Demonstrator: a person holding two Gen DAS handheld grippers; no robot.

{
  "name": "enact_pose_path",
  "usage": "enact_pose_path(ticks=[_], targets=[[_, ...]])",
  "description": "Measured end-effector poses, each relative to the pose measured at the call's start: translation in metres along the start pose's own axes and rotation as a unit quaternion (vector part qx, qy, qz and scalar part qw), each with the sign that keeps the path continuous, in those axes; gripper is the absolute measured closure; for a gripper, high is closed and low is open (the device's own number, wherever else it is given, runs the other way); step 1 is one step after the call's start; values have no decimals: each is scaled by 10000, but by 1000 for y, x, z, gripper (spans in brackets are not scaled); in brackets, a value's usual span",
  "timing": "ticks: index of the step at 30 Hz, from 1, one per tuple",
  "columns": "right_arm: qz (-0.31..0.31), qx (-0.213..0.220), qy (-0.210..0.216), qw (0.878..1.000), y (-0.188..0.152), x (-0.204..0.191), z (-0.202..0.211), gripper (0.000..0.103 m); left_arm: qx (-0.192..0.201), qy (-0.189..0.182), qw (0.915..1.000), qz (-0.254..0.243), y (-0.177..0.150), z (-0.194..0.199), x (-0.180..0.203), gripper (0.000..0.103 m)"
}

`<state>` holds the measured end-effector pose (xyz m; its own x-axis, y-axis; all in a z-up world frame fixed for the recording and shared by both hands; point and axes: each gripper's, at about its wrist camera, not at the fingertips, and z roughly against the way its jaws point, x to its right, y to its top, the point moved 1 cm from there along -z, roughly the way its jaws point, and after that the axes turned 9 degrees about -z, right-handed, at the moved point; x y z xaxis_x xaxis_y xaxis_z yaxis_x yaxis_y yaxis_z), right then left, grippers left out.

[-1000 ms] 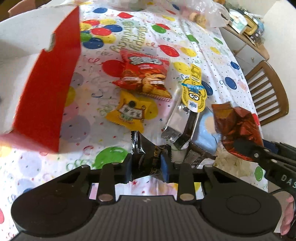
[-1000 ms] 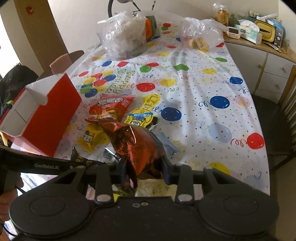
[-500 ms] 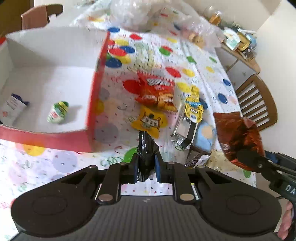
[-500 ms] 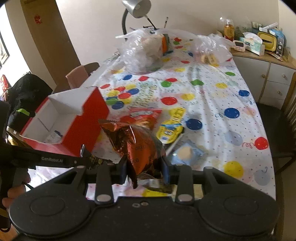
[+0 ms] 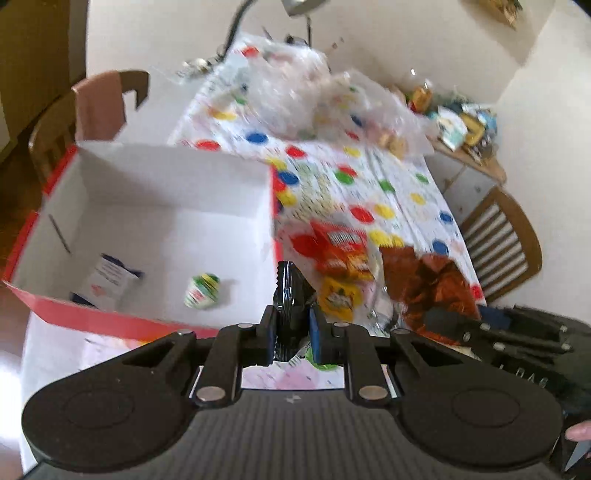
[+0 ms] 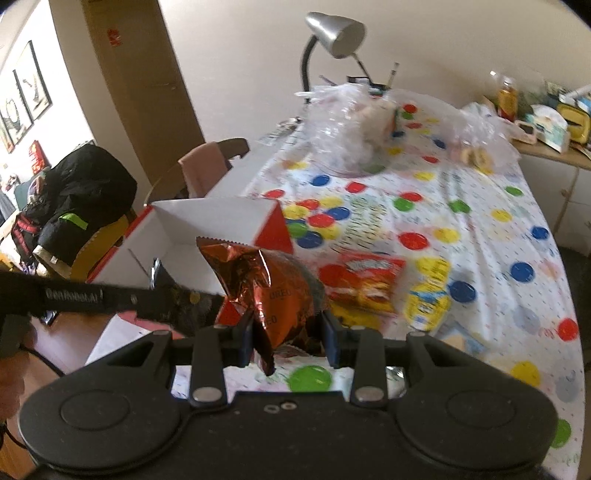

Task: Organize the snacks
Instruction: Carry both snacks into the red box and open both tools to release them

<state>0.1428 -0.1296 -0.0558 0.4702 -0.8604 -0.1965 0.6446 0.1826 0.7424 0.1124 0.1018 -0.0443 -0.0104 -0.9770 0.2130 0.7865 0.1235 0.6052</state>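
My left gripper (image 5: 292, 334) is shut on a thin black snack packet (image 5: 288, 295), held edge-on just above the near right corner of the red box (image 5: 110, 317) with its white inside. A blue-and-white packet (image 5: 110, 278) and a small green-and-yellow snack (image 5: 202, 290) lie in the box. My right gripper (image 6: 288, 338) is shut on a crinkled copper-red foil bag (image 6: 273, 284), raised beside the box (image 6: 273, 232). An orange-red chip bag (image 6: 364, 284), a yellow packet (image 5: 338, 297) and a yellow character packet (image 6: 428, 301) lie on the dotted tablecloth (image 6: 480, 229).
Clear plastic bags (image 6: 351, 125) of food and a desk lamp (image 6: 332, 33) stand at the table's far end. Wooden chairs (image 5: 498, 243) flank the table, one with a dark jacket (image 6: 85, 195). A cluttered sideboard (image 6: 550, 125) runs along the right wall.
Both grippers rose and swung left toward the box with their packets. The box's inside has come into full view, and the left packet now hangs over its near right corner.
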Motion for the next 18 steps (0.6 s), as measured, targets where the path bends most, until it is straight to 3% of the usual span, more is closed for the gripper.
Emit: enact_pose_path(ticks=[10,18], targets=[[381,-84,92,9992,25,-69,-50,68,424,501,9975,255,30,28,-78,86],[600,-450,-123,9971,24,-103,-113,68,248,996,9940,370,36,4,-142,86]])
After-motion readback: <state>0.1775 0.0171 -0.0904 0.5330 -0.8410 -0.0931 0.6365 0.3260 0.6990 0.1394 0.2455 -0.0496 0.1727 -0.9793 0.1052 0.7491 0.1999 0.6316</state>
